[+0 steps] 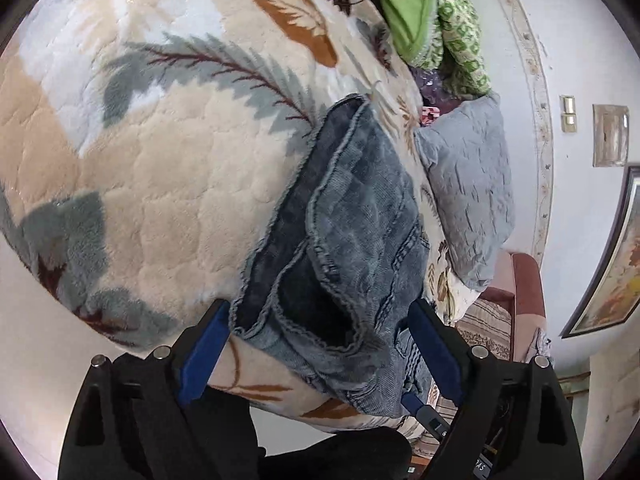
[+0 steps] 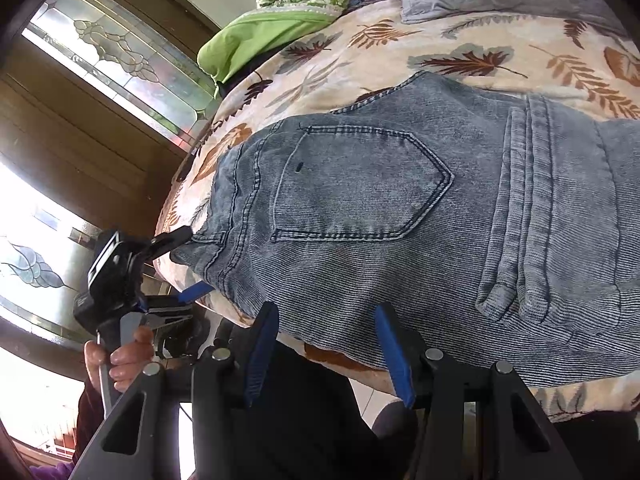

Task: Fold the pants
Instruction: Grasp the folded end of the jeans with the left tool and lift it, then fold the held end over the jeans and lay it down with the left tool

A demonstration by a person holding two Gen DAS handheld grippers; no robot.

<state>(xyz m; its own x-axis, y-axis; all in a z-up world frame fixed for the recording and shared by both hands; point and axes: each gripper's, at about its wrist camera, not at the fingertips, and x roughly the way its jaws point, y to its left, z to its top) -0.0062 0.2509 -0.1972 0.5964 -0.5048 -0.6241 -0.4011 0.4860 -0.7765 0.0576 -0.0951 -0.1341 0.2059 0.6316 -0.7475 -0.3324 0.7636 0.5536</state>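
Note:
The pants are blue-grey denim jeans point(image 1: 352, 216), folded into a thick bundle on a cream bed blanket with a leaf print point(image 1: 152, 152). In the left wrist view my left gripper point(image 1: 320, 320) is open, its blue pads on either side of the bundle's near end. In the right wrist view the jeans point(image 2: 400, 220) lie flat with a back pocket point(image 2: 360, 184) up. My right gripper point(image 2: 326, 314) is open at the jeans' near edge by the bed's side. The left gripper point(image 2: 188, 264) shows at the jeans' left corner, held by a hand.
A grey quilted pillow point(image 1: 468, 184) lies beyond the jeans, with green cloths point(image 1: 412, 4) heaped past it. In the right wrist view a wooden door with patterned glass point(image 2: 100, 64) stands left of the bed. A red chair point(image 1: 524, 280) stands by the wall.

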